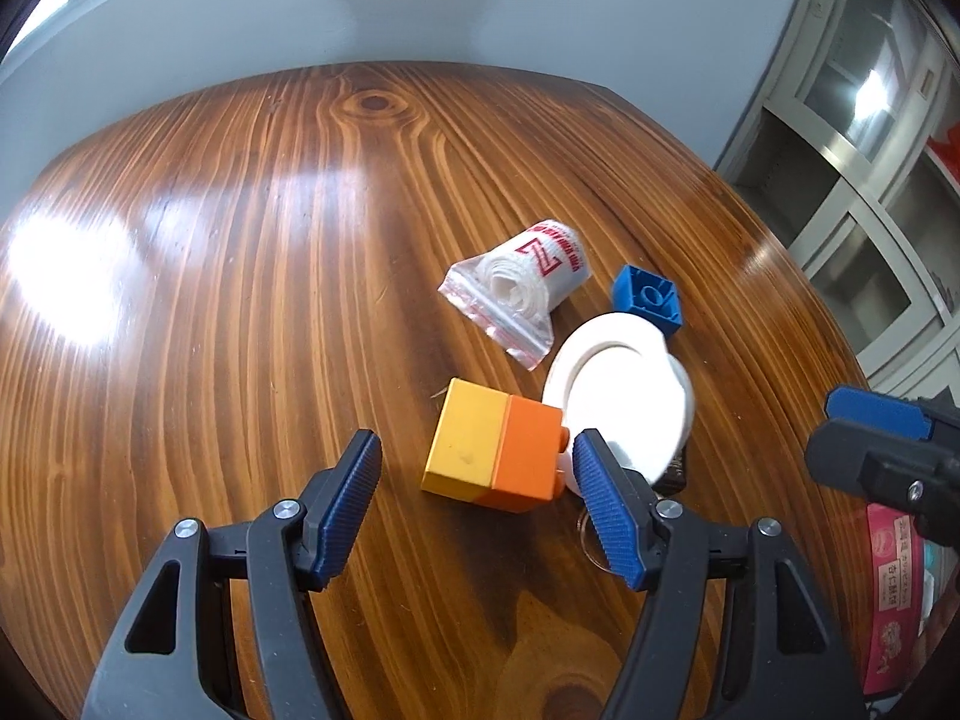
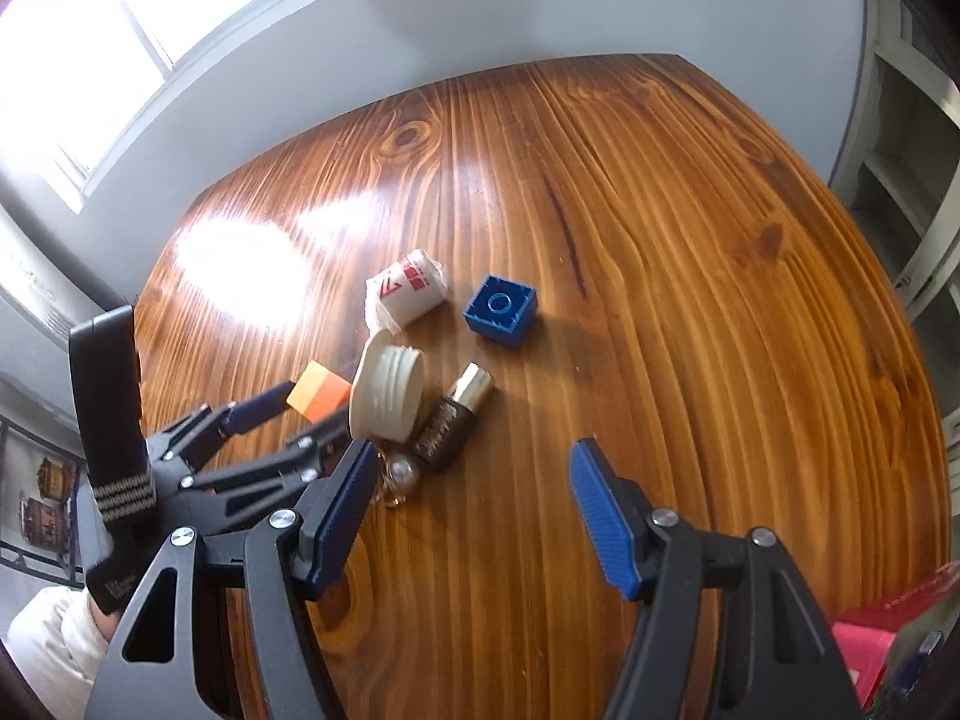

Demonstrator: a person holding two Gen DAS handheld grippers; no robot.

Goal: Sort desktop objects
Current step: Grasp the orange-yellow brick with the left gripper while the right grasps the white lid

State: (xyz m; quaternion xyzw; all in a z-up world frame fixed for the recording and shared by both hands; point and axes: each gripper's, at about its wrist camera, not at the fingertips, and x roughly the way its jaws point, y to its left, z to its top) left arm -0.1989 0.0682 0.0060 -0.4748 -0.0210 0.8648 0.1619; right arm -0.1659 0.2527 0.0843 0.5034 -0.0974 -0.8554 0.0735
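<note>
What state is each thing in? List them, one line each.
left gripper: open, around yellow-orange block.
right gripper: open, empty.
yellow-orange block: on its side.
blue block: hollow side up.
white lid: tilted on edge.
small bottle: lying down.
bagged roll: lying, sealed.

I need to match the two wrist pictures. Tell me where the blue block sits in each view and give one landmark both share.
Left wrist view: the blue block lies right of centre, hollow side up, just beyond the white lid and right of the bagged white roll.
Right wrist view: the blue block lies near centre, right of the bagged white roll.
Shared landmark: the bagged white roll with red print, directly left of the block in both.
</note>
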